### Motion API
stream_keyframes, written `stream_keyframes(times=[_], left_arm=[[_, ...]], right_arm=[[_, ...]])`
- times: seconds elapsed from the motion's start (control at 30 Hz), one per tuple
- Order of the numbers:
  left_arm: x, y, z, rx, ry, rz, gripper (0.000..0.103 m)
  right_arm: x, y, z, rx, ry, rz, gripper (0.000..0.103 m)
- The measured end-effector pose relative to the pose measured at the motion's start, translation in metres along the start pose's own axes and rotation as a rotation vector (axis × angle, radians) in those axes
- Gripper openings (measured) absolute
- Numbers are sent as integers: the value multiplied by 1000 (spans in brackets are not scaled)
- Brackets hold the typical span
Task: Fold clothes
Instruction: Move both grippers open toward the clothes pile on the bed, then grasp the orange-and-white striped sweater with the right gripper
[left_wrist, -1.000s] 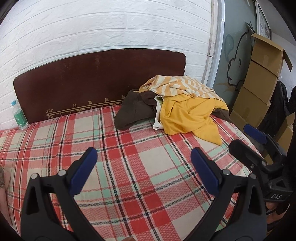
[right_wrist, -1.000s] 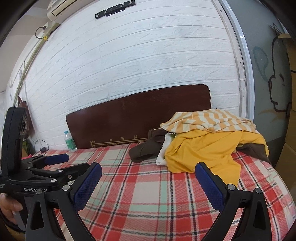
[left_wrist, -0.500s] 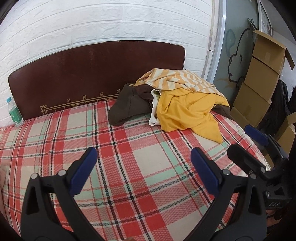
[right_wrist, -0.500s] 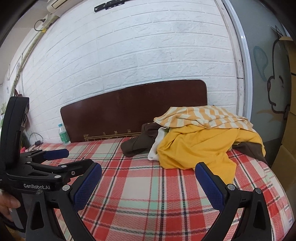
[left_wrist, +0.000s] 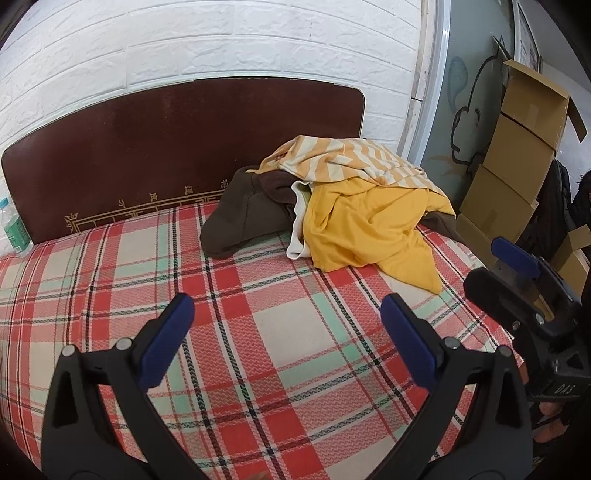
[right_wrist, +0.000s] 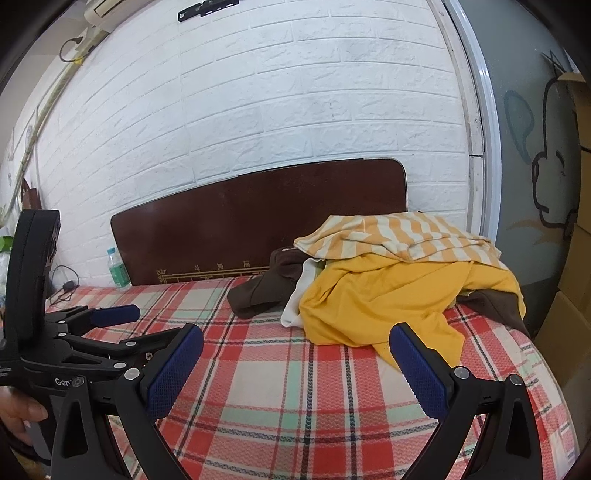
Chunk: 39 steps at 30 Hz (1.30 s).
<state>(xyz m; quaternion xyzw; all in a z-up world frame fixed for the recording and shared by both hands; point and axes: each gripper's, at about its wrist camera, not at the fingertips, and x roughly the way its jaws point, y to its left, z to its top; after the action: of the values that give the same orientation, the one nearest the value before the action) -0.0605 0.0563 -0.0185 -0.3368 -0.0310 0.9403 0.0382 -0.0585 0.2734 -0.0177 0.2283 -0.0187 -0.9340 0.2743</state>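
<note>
Left gripper (left_wrist: 287, 334): held above the near part of the bed, its blue-padded jaws spread wide apart with nothing between them; it is also seen from the right wrist view at the left edge (right_wrist: 122, 325).
Right gripper (right_wrist: 295, 360): likewise spread wide and empty, over the plaid cover; it is seen at the right edge of the left wrist view (left_wrist: 517, 266), and whether it is spread cannot be told there.
Hand (right_wrist: 18, 417): part of it is seen at the lower left, on the left gripper's handle.
Plaid bed cover (left_wrist: 258, 332): red, cream and mint checks are spread flat under both grippers.
Pile of clothes (left_wrist: 354, 206): heaped unfolded at the far right of the bed, by the headboard, well apart from both grippers.
Yellow garment (right_wrist: 384, 299): draped down the front of the pile.
Brown garment (left_wrist: 247, 218): lies at the pile's left side.
Striped garment (right_wrist: 395, 236): laid on top.
Headboard (left_wrist: 166, 147): dark brown, set against the white brick wall (right_wrist: 258, 110).
Water bottle (left_wrist: 13, 229): stood at the headboard's left end.
Cardboard boxes (left_wrist: 517, 147): stacked beyond the bed's right side.
</note>
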Motion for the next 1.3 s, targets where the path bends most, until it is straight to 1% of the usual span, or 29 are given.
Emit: stream_keyframes(times=[0.03, 0.27, 0.4, 0.53, 0.67, 0.73, 0.83, 0.93, 1.03, 1.1, 1.17, 1.3], left_arm=[[1, -1, 2, 2, -1, -2, 101], [6, -9, 13, 14, -16, -6, 101], [8, -12, 23, 32, -25, -1, 101], [13, -14, 37, 43, -46, 2, 101], [22, -13, 55, 47, -79, -1, 101], [33, -10, 62, 37, -81, 12, 101], [55, 0, 68, 12, -66, 4, 101], [77, 7, 72, 9, -54, 18, 101], [98, 13, 74, -9, -28, 27, 101], [105, 18, 75, -19, -19, 28, 101], [109, 22, 75, -27, -14, 28, 101], [118, 31, 75, -44, -3, 26, 101]], right_arm=[[7, 11, 8, -4, 1, -6, 103], [25, 47, 12, -23, -23, -60, 103], [27, 46, 25, -60, -31, -80, 103], [36, 40, 38, -77, -39, -61, 103], [53, 26, 50, -135, -40, -71, 103], [68, 15, 55, -165, -20, -64, 103], [99, 6, 61, -191, 21, -61, 103], [138, -5, 64, -206, 87, -78, 103], [180, -11, 64, -255, 152, -95, 103], [206, -14, 62, -285, 188, -114, 103], [228, -15, 60, -310, 231, -107, 103], [270, -11, 56, -401, 292, -129, 103]])
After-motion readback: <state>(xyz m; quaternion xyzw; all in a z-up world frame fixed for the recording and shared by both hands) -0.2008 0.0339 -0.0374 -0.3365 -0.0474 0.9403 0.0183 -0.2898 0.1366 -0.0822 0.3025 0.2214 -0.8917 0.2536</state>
